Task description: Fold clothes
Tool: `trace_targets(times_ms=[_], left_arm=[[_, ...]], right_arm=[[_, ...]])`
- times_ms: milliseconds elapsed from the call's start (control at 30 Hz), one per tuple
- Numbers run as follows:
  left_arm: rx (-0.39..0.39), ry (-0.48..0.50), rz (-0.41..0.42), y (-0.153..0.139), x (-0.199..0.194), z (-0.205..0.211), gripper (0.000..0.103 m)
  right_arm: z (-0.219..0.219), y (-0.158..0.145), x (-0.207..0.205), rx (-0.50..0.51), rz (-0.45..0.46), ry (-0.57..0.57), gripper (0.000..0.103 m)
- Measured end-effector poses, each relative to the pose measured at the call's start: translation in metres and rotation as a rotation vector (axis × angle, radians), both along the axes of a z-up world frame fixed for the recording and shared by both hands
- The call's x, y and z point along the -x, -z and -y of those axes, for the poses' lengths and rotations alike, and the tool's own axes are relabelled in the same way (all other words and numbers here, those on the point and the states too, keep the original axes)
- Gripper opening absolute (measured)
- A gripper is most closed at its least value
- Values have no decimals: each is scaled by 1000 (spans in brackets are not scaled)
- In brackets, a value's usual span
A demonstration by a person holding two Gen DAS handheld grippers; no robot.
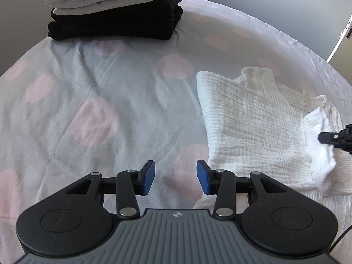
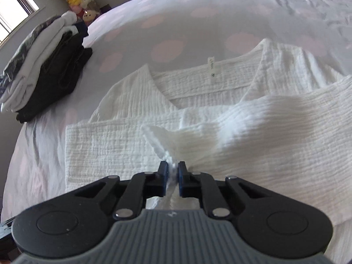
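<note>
right gripper (image 2: 173, 173) is pinched on a bunched sleeve edge of the white shirt (image 2: 253, 132), spread on the dotted bedsheet (image 2: 176, 17). left gripper (image 1: 175, 177) is held spread, empty, beside the shirt. sleeve should be laid flat across the shirt, unwrinkled.

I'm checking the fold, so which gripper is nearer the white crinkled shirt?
Right. The right gripper is shut on a bunched fold of the white shirt. The left gripper hangs open over the spotted bedsheet, beside the shirt's edge.
</note>
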State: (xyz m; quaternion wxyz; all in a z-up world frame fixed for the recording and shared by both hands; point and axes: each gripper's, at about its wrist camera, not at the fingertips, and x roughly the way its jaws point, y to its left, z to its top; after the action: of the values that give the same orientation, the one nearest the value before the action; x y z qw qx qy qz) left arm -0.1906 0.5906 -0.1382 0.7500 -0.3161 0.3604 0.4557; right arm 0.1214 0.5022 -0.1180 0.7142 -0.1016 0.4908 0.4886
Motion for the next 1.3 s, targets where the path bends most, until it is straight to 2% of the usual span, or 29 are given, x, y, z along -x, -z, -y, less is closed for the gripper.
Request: trace_targets(times_ms=[133, 267, 367, 500, 700, 733, 767, 800, 833, 900, 1067, 1300], left_arm=[[1, 0, 4, -2, -1, 1, 49], [-3, 6, 3, -3, -1, 2, 49], [-2, 5, 2, -3, 0, 2, 49], [1, 0, -1, -2, 0, 1, 49], [11, 7, -9, 5, 0, -3, 49], [14, 9, -9, 6, 0, -3, 49], [15, 11, -9, 7, 0, -4, 49], [16, 14, -8, 8, 0, -5, 49], [15, 16, -5, 8, 0, -5, 49], [14, 19, 10, 7, 1, -5, 49], [11, 27, 26, 1, 3, -3, 50], [34, 41, 14, 4, -1, 1, 50]], right_arm=[[20, -43, -16, -84, -17, 27, 11], [20, -84, -11, -149, 24, -41, 11], [11, -102, -1, -180, 49, -91, 11], [-13, -90, 15, -167, 58, -135, 11], [-43, -27, 36, -107, 16, -161, 11], [-46, -18, 39, -97, 7, -164, 14], [-49, -9, 40, -89, -5, -166, 20], [-48, -3, 41, -85, -15, -164, 32], [-47, 1, 41, -84, -23, -158, 40], [-41, 7, 41, -87, -38, -151, 44], [10, -7, 11, -117, 10, -105, 44], [122, -29, -94, -40, 153, 163, 43]])
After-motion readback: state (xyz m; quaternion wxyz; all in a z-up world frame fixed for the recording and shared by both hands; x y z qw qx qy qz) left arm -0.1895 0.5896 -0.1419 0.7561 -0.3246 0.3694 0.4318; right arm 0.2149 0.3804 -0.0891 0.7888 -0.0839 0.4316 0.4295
